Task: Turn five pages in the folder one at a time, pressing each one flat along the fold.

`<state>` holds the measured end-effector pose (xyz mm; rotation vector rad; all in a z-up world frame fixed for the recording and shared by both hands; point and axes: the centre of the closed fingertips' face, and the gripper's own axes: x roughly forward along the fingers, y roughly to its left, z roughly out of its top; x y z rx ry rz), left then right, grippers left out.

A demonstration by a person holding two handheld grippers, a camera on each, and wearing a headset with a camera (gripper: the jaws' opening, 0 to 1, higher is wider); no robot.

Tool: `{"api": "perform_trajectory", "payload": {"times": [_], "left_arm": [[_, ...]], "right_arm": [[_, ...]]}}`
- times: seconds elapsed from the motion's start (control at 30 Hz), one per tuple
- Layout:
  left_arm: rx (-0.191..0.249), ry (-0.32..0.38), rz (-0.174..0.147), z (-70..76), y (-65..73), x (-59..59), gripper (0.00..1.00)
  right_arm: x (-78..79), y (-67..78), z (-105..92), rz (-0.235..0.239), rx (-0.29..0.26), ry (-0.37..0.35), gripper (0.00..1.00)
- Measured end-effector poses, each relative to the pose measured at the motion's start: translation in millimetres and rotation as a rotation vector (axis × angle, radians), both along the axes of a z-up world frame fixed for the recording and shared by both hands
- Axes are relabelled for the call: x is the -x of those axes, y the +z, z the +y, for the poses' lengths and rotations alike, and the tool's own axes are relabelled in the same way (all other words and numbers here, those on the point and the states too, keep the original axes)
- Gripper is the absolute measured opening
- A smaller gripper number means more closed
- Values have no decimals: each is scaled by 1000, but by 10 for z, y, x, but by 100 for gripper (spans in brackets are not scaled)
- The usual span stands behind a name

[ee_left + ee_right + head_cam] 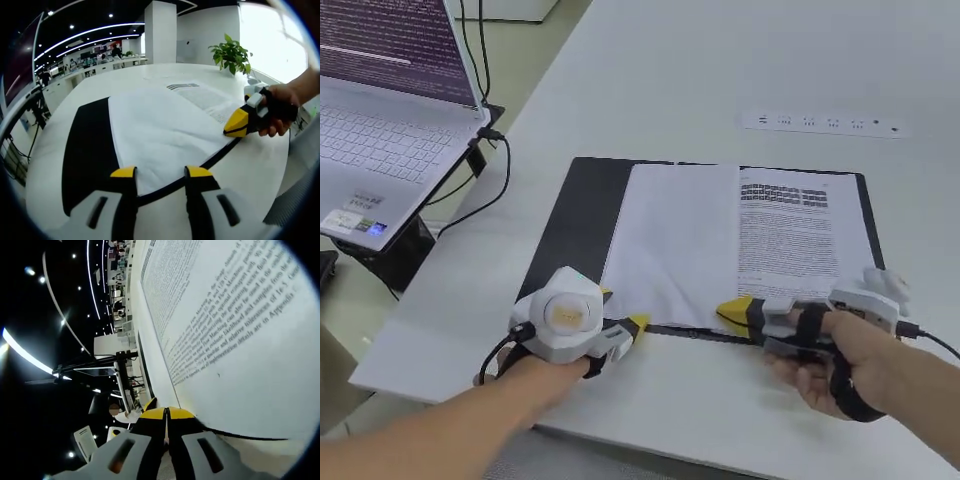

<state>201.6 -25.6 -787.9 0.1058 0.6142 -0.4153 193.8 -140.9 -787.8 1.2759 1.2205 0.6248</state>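
**head view**
- L tongs (625, 312): own body hides most of the jaws, so the gap is hard to judge; they sit at the folder's near edge.
- R tongs (733, 313): yellow tip at the pages' near edge, close to the fold; R hand (830, 360) covers the rest.
- folder (570, 225): black, open flat on the white table (720, 60), just beyond both tongs.
- folder contents: blank page (675, 245) ahead of L tongs, printed page (795, 230) ahead of R tongs.
- print: too small to read.
- laptop (380, 130): well left of L tongs, cut off by the frame, screen text illegible.
- power strip (825, 123): well beyond the folder.

**left gripper view**
- L tongs (161, 172): jaws wide apart, nothing held; folder (87, 150) edge crosses the gap.
- blank page (160, 125): straight ahead.
- R tongs (235, 124): off to the right, tip touching the page edge.
- plant (231, 52): far beyond R tongs.

**right gripper view**
- R tongs (166, 415): jaws closed tight together; can't tell if paper sits between them.
- printed page (240, 340): just ahead; "Flow Matching" and "Appendix" are legible.
- background: dark, blurred.
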Motion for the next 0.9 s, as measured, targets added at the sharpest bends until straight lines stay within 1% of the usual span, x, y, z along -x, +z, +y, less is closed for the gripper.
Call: {"api": "perform_trajectory", "payload": {"times": [0.1,0.17,0.2,0.23,0.27,0.33,0.4,0.43,0.47,0.5,0.53,0.57,0.6,0.63,0.67,0.7,0.73,0.77,0.8,0.83,0.87,0.9], "left_arm": [[-3,-1,4,-1,-3,-3,36],[-3,-1,6,-2,-3,-2,36],[0,3,8,-2,-2,-1,36],[-2,1,9,-4,-4,-3,36],[-3,0,12,-3,-4,-7,37],[-4,0,25,-10,1,-12,37],[-1,-1,46,-24,8,-10,38],[7,5,61,-33,14,-2,41],[22,31,99,-26,14,25,44],[44,55,120,-28,35,41,45],[72,78,137,-30,67,49,46],[103,97,145,-27,130,48,47],[118,105,144,-25,179,49,48],[124,107,134,-20,244,55,51],[122,105,117,-12,336,66,55],[124,101,111,-17,389,82,58],[124,96,100,-19,468,96,61],[122,93,97,-21,518,115,62],[124,94,86,-14,601,129,63],[131,95,73,-16,661,133,64],[135,98,60,-13,718,135,65],[145,102,42,-12,784,133,66]], "right_arm": [[100,14,4,9,0,1,0],[168,8,-4,31,-4,-3,0],[199,1,-8,33,2,-2,0],[251,-13,-13,24,19,4,0],[285,-11,-15,30,17,5,0],[344,71,-8,27,-13,-7,0],[391,166,-15,18,-18,-14,0],[408,220,-15,3,-18,-10,0],[442,342,-14,-27,-24,-7,0],[439,401,-35,-51,-13,-15,0],[383,424,-86,-92,19,-33,0],[338,480,-143,-141,51,-54,0],[277,556,-230,-192,87,-84,0],[244,597,-304,-208,117,-111,0],[194,698,-410,-280,162,-136,0],[177,751,-471,-322,190,-141,0],[174,808,-583,-362,246,-147,0],[156,841,-659,-386,278,-166,3],[139,906,-760,-425,311,-183,7],[136,945,-824,-452,334,-190,12],[119,979,-944,-501,393,-202,16],[117,1004,-1018,-530,430,-213,18]]}}
